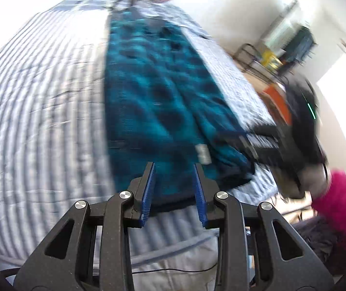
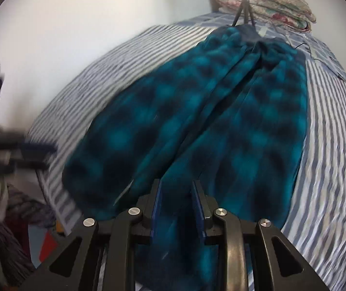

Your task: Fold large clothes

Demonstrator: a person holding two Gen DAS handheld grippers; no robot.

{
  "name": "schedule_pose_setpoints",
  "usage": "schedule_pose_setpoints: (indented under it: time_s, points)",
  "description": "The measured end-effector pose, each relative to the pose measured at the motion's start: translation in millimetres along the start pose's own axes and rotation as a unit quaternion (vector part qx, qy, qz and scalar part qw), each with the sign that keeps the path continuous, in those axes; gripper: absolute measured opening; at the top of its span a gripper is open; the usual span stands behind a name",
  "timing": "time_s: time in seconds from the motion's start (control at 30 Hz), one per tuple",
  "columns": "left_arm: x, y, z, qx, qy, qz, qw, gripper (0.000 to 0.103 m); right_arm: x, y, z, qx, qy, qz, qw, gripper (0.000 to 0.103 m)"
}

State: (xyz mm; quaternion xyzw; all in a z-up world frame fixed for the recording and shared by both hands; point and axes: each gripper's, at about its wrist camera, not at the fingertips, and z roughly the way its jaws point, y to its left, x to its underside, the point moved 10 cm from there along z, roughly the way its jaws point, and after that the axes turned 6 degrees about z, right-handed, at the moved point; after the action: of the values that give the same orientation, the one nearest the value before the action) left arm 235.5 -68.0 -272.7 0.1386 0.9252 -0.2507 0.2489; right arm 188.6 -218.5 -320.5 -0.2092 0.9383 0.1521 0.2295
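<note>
A teal and dark checked fleece garment [image 1: 153, 92] lies lengthwise along the striped bed [image 1: 39, 97], with a white label [image 1: 203, 154] near its close end. My left gripper [image 1: 174, 167] hovers open over that end, and nothing sits between its blue pads. My right gripper [image 1: 236, 140] reaches in from the right at the garment's edge, blurred by motion. In the right wrist view the garment [image 2: 221, 121] spreads out below the right gripper [image 2: 176, 183]. Its jaws stand apart with no fabric pinched. The left gripper [image 2: 51, 152] is a blur at the left, by the bed's corner.
Folded quilts [image 2: 270, 2] and a small tripod [image 2: 244, 12] sit at the head of the bed [image 2: 330, 157]. A cluttered shelf [image 1: 282, 55] stands against the wall on the right. A pink sleeve [image 1: 342, 206] is at the lower right. Piled clothes [image 2: 22, 213] lie on the floor by the bed.
</note>
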Motion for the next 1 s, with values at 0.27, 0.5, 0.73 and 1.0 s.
schedule_pose_setpoints:
  time_s: [0.27, 0.5, 0.73, 1.0]
  points:
    - [6.2, 54.3, 20.7, 0.002, 0.017, -0.106, 0.9942, 0.047, 21.2, 14.5, 0.5, 0.048, -0.024, -0.007, 0.999, 0.029]
    - [19.2, 62.9, 42.7, 0.067, 0.045, -0.173, 0.9816, 0.049, 18.1, -27.9, -58.6, 0.035, -0.069, 0.052, 0.996, 0.068]
    - [32.9, 59.5, 56.3, 0.122, 0.064, -0.212, 0.9675, 0.049, 48.2, -87.0, -41.4, -0.036, -0.024, 0.187, 0.981, 0.069]
    - [39.4, 42.5, 68.2, 0.13, 0.083, -0.191, 0.9693, 0.049, 60.6, -90.7, -11.1, -0.134, -0.001, 0.257, 0.957, 0.069]
